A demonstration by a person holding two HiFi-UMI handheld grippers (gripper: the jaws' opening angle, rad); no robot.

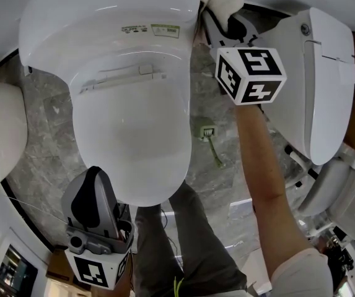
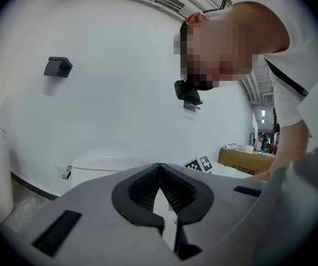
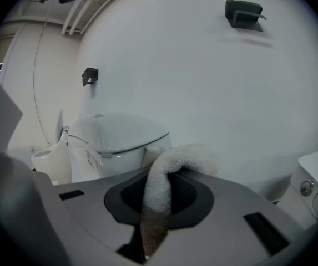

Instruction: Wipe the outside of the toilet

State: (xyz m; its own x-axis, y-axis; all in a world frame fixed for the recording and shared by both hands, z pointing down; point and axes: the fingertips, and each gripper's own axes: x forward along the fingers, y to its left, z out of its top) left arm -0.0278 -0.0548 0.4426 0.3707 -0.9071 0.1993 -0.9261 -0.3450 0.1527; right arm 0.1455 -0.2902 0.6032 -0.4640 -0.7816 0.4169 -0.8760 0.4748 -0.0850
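Where the toilet stands: a white toilet [image 1: 127,104], lid shut, is seen from above on a grey marbled floor [image 1: 41,135], with its rear end toward the top of the head view.
Cloth: a pale towelling cloth [image 1: 223,2] is held just beside the toilet's rear right flank, in the gap toward a neighbouring toilet [image 1: 316,79]. Whether porcelain is actually touched cannot be told.
Right hand-held gripper: the right hand-held gripper [image 3: 159,206] is clamped on the cloth, and a thick fold is draped out over the jaws.
Left hand-held gripper: the left hand-held gripper [image 2: 160,173] is held low near the front of the bowl. Its jaws are together with nothing between them.
Step judged: the rear right side is probably being wiped. How much of the outside is already done cannot be read.
Risk, cloth: only a narrow fold is gripped, so it could be dragged out of the jaws if pressed hard along the surface.
Risk, glaze: if the fold slides aside, the glaze could be scraped by bare jaw tips.
Risk, gap: the space is tight, so the marker cube [image 1: 251,73] could be knocked against the neighbouring toilet.
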